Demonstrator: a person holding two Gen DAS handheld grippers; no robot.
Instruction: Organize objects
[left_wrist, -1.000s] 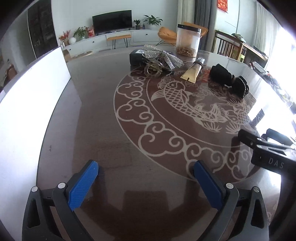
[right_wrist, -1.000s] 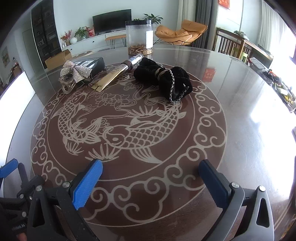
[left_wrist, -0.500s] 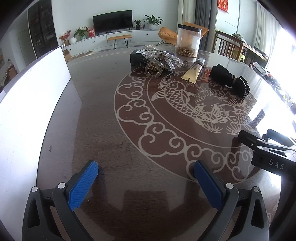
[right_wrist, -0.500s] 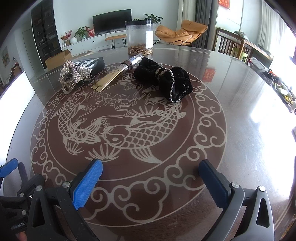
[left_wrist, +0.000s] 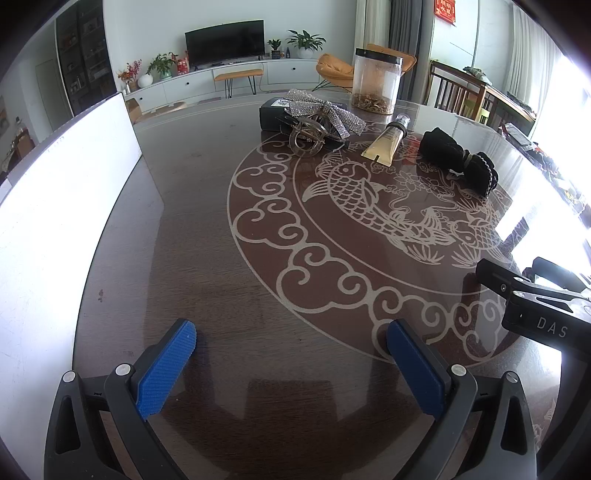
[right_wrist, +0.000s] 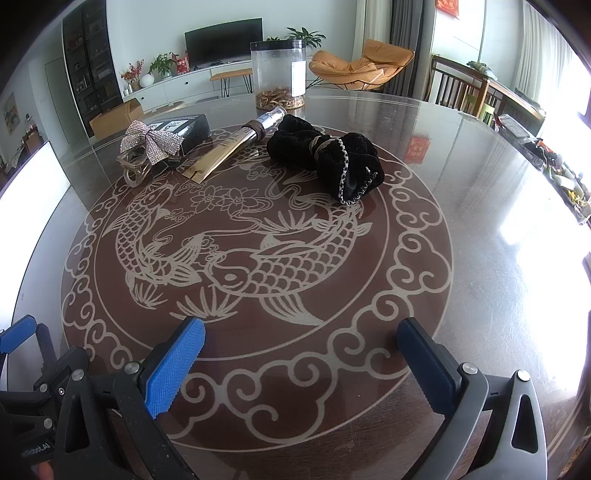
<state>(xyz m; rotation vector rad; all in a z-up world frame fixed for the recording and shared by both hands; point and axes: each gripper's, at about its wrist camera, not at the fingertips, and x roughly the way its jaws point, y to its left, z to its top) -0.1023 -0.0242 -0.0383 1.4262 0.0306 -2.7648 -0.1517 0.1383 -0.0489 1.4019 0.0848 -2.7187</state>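
At the far side of the round table lie a silver bow hair clip (left_wrist: 320, 114) (right_wrist: 154, 142), a black box (left_wrist: 273, 114) (right_wrist: 184, 131), a gold tube (left_wrist: 386, 142) (right_wrist: 221, 155) and a black bow scrunchie with a chain (left_wrist: 458, 160) (right_wrist: 327, 158). My left gripper (left_wrist: 291, 336) is open and empty over the near left of the table. My right gripper (right_wrist: 301, 332) is open and empty over the near edge, and its body shows in the left wrist view (left_wrist: 535, 306).
A clear jar with dried bits (left_wrist: 376, 83) (right_wrist: 279, 75) stands behind the objects. A white board (left_wrist: 55, 192) stands along the table's left side. The table (right_wrist: 480, 206) bears a koi pattern. Chairs and a sideboard lie beyond.
Both grippers stay open and nearly still. The left wrist view has shifted very slightly towards the objects.
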